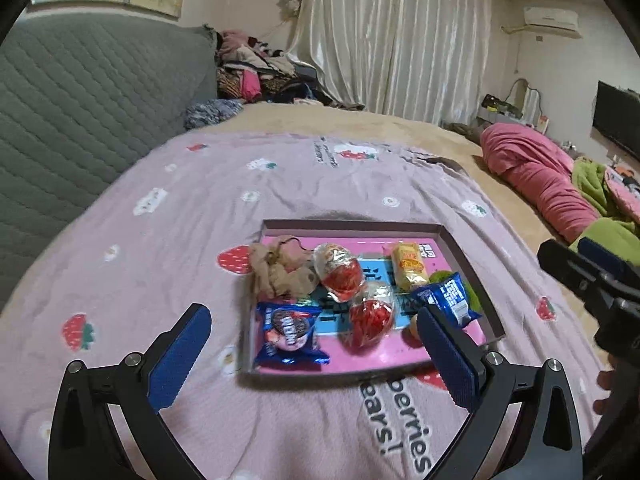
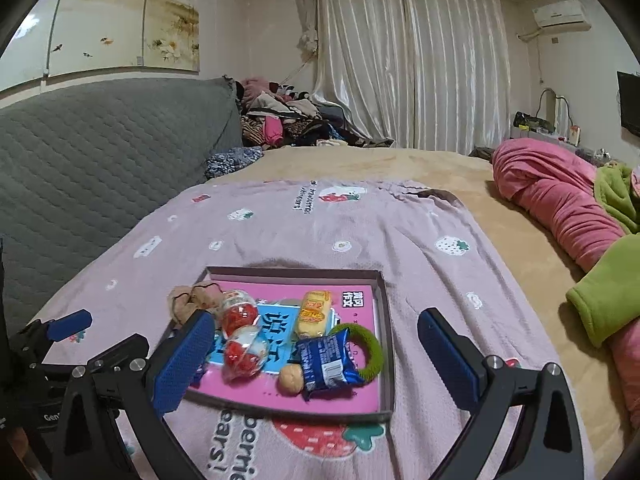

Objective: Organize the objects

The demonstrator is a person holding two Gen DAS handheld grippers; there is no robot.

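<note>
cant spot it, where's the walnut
In the right wrist view, the walnut lies in the tray, near its front edge, touching the blue snack packet.

Blanket (image 2: 420, 240) beyond tray (image 2: 386, 300): bare, open passage.
Tray interior: crowded with snack packets (image 1: 290, 330), little free room.
Right side: pink bedding (image 2: 560, 200) blocks.

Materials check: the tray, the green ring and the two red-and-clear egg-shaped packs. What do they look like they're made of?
Tray: looks like matte cardboard, thin straight grey walls around a glossy printed pink sheet.
Green ring: fuzzy, matte surface, probably plush or chenille; the core is not visible.
Egg-shaped packs: clear glossy plastic or film with bright glare spots, red contents showing through; rigid or soft I cannot tell.
</note>
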